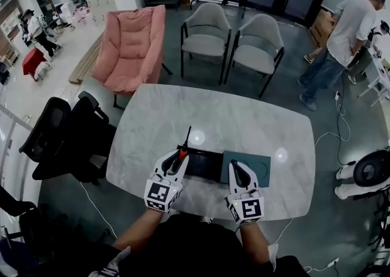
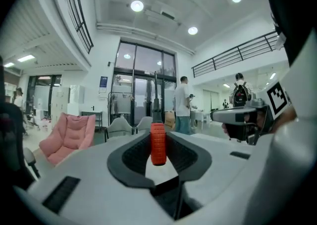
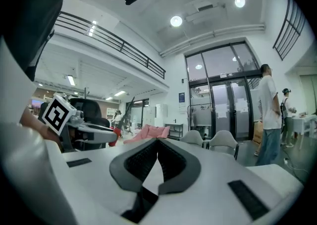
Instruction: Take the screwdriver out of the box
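Clamps the ribbed orange-red handle of the screwdriver between the grooved black pads of the left gripper, with the slim black shaft standing up past the tips. Holds it over the left end of the shallow rectangular black box on the smooth, pale marbled table; inside of the box too dark to read. Shows the right gripper pinched together on nothing, above a flat dark green square piece touching the box's right side.
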Motion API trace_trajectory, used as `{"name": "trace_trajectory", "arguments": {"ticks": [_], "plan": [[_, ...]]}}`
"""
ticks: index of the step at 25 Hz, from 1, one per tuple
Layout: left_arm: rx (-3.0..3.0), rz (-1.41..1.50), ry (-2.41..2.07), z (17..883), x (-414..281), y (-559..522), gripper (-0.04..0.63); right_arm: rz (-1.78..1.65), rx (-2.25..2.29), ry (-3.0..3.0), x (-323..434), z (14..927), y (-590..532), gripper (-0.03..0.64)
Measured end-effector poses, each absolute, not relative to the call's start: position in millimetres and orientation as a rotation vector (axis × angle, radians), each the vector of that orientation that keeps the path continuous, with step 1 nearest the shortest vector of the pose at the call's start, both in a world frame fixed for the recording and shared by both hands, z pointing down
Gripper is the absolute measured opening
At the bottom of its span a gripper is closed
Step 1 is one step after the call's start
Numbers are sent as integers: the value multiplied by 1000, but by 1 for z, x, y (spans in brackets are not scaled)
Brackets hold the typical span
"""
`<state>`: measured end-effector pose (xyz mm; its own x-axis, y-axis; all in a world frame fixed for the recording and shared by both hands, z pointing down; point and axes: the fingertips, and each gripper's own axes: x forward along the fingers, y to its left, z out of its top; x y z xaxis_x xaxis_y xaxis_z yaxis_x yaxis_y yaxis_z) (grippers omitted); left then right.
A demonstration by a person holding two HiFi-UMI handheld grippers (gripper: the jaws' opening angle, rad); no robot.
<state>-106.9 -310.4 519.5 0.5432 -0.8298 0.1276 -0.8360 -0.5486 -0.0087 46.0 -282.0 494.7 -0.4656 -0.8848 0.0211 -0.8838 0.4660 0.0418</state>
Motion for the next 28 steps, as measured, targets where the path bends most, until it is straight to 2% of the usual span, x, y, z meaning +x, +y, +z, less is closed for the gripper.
{"name": "trace_trajectory", "arguments": {"ticks": [8,28], "plan": [[2729,-56,-1560,474,-119,-310,100,-157,1719,-2660,56,453,-286,25],[2834,-61,-1542,453,-111,-316,100,-256,1805,-2581,59,431,-290,23]]}}
